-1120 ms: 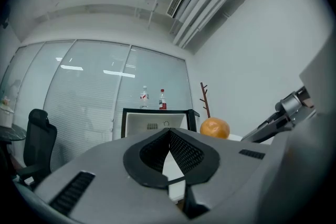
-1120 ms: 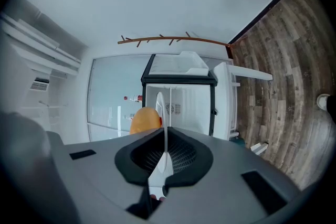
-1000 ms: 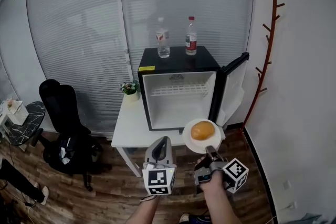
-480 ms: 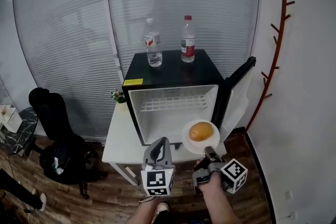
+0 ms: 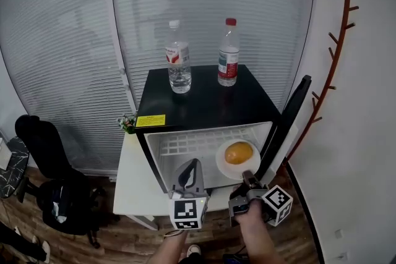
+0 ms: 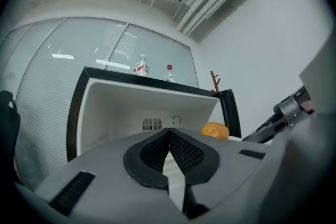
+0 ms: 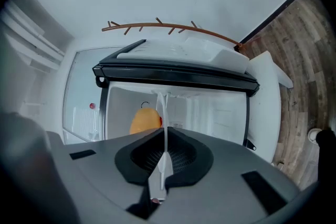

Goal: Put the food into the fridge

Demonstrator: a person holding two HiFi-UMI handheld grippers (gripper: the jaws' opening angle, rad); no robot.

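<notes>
We can't read the yellow sticker [image 5: 151, 121] on the fridge [image 5: 204, 102] or the labels on the white-cap bottle [image 5: 178, 70] and red-cap bottle [image 5: 228, 57], the plate [image 5: 231, 172] hides part of the fridge's inside, and the fridge door [image 5: 292, 123] hides the coat rack [image 5: 335, 68] foot.

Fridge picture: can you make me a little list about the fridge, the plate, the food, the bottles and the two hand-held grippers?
fridge: black, on a white table, door open
plate: white, held by its edge at the fridge's opening
food: one round orange piece, on the plate
bottles: two, upright on the fridge top
right hand-held gripper: shut on the plate
left hand-held gripper: shut, empty
</notes>
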